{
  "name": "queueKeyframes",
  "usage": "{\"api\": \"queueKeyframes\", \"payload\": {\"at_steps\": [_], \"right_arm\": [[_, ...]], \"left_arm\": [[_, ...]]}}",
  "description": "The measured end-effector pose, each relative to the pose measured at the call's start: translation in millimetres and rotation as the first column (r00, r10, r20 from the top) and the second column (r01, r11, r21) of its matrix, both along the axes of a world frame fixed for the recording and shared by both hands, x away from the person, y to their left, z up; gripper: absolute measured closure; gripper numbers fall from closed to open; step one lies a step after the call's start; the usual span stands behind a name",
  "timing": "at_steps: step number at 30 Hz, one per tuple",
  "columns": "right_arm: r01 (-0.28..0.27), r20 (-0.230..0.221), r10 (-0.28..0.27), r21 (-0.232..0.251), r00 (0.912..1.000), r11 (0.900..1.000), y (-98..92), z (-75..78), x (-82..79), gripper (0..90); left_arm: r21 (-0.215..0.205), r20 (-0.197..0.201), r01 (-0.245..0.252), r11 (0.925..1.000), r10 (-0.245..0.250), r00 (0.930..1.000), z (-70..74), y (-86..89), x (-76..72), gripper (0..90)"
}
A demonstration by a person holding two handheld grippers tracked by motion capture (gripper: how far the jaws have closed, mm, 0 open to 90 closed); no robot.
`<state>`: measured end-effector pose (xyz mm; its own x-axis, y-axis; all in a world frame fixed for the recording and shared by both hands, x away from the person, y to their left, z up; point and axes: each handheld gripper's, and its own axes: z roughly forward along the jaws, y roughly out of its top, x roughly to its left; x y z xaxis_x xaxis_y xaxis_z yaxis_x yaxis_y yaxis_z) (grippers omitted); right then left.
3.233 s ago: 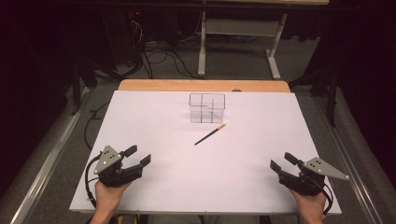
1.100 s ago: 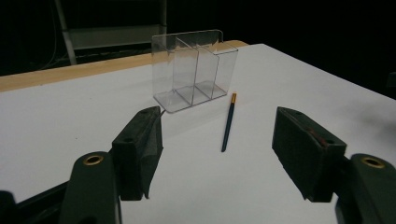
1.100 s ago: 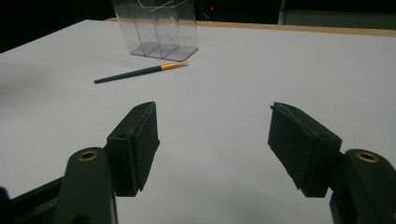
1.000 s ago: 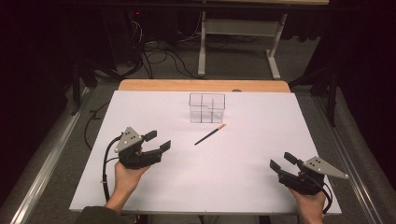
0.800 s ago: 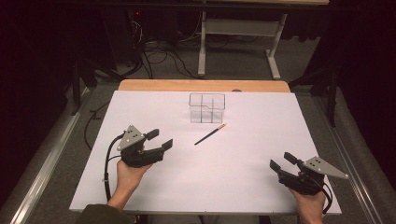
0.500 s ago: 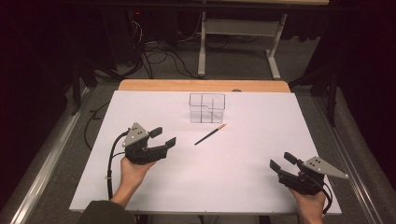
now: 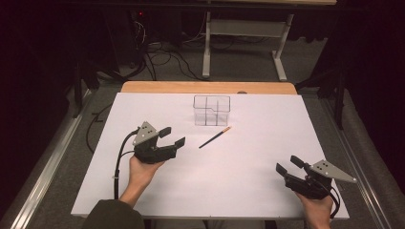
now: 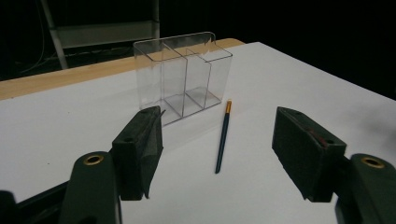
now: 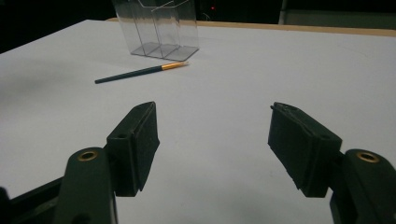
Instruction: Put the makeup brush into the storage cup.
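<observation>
On the white table, the clear divided organizer stands upright toward the far edge. My left gripper hovers with jaws spread wide, aimed at the paintbrush, which lies flat just in front of the organizer. My right gripper sits near the front right corner, jaws wide apart too, holding nothing.
</observation>
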<state>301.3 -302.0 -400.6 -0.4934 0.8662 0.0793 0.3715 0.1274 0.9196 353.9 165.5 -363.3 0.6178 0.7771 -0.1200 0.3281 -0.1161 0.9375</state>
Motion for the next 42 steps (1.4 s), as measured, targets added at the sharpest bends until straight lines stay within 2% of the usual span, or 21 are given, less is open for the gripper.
{"api": "queueKeyframes", "payload": {"at_steps": [6,30,42], "right_arm": [[-0.001,0.001,0.001,0.004,1.0,1.0,-0.3,0.2,0.0,35.1],[-0.001,0.0,0.001,0.017,1.0,1.0,-0.6,0.7,-0.5,34.6],[-0.002,0.0,0.002,0.016,1.0,1.0,-0.8,0.7,-0.5,34.6]], "left_arm": [[0.009,-0.001,-0.003,1.0,0.003,1.0,1.0,-4.0,4.7,34.0],[0.0,-0.006,0.015,0.9999,-0.015,0.9999,8.0,-23.5,23.5,33.9],[0.016,-0.003,0.021,0.9997,-0.021,0.9998,11.4,-31.7,31.5,33.8]]}}
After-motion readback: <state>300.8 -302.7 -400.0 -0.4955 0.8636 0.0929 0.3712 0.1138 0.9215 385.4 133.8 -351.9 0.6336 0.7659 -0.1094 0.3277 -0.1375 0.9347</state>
